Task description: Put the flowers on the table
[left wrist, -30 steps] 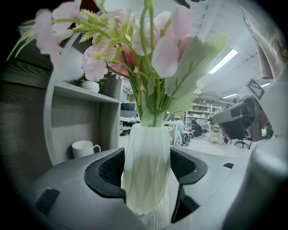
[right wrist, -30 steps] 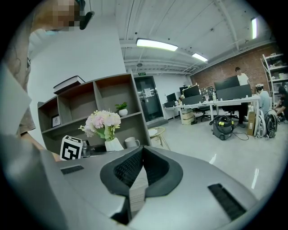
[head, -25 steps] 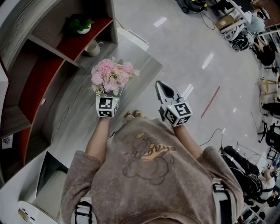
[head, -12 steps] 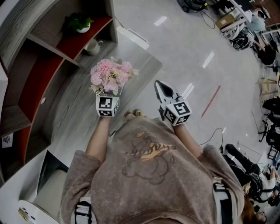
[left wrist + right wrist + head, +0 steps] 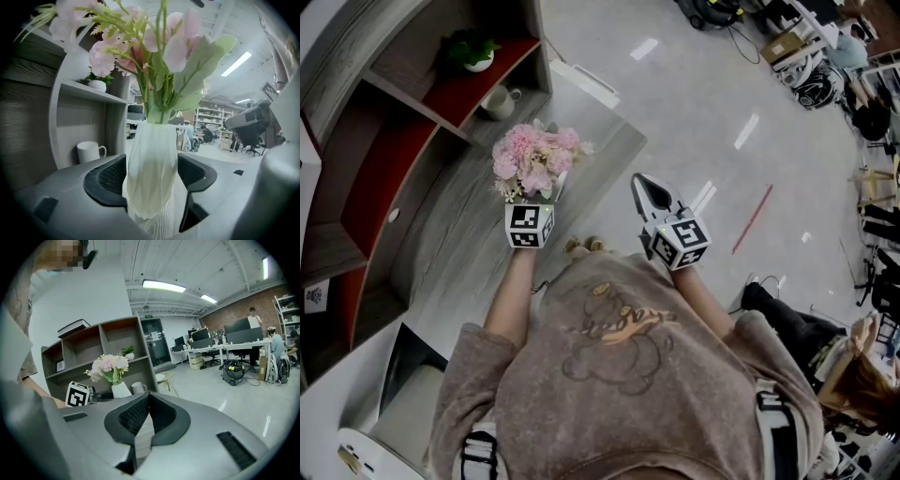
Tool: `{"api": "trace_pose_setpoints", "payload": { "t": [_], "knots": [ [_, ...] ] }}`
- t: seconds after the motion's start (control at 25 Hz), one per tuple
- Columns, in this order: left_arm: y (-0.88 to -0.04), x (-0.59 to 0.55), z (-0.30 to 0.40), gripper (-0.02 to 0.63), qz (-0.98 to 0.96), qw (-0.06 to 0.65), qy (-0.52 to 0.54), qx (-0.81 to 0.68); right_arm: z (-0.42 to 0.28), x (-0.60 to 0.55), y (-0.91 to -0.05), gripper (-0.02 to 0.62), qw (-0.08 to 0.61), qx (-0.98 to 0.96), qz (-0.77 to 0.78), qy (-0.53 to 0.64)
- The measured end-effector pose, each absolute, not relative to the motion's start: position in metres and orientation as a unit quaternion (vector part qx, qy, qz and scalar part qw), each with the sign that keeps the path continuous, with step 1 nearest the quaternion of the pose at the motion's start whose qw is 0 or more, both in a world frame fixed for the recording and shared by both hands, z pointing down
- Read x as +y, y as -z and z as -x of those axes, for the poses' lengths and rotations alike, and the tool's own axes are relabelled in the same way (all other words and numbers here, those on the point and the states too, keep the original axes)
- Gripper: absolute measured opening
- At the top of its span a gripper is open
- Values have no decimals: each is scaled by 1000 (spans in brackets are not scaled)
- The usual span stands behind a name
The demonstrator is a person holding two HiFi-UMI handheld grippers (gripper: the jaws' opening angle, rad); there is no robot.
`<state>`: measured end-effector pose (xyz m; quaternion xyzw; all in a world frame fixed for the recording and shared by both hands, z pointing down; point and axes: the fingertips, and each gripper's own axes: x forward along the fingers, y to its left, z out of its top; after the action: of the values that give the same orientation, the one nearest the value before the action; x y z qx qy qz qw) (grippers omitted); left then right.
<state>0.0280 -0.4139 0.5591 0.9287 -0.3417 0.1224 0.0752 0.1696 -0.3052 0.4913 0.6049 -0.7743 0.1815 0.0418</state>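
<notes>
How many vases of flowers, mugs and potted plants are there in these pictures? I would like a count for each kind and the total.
vase of flowers: 1
mug: 1
potted plant: 1
Total: 3

Open-plan office with a workshop character. Rows of desks (image 5: 243,347) carry large monitors (image 5: 241,330); one person (image 5: 253,316) stands behind them and another (image 5: 275,345) sits nearby; strip lights (image 5: 164,285) hang under a bare white ceiling with exposed ducts; the far wall is brick (image 5: 220,317); the glossy pale floor (image 5: 675,75) mirrors the lights, with cables (image 5: 761,284) trailing over it; a cardboard box (image 5: 785,45), what looks like a canister vacuum (image 5: 233,367), storage racks (image 5: 211,119) and an office chair (image 5: 253,136) stand about; nearer, a shelf unit (image 5: 93,348) holds a mug (image 5: 137,387) and a small potted plant (image 5: 128,351), beside a wood-grain table (image 5: 469,234).
</notes>
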Motion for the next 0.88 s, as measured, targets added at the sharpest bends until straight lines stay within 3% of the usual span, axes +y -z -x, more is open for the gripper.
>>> {"api": "trace_pose_setpoints", "payload": {
  "t": [0.88],
  "knots": [
    [-495,-363,36,339,-901,92,-84,-416,-135,-308,-480,-6,20,-823,-544,-162]
  ]
}}
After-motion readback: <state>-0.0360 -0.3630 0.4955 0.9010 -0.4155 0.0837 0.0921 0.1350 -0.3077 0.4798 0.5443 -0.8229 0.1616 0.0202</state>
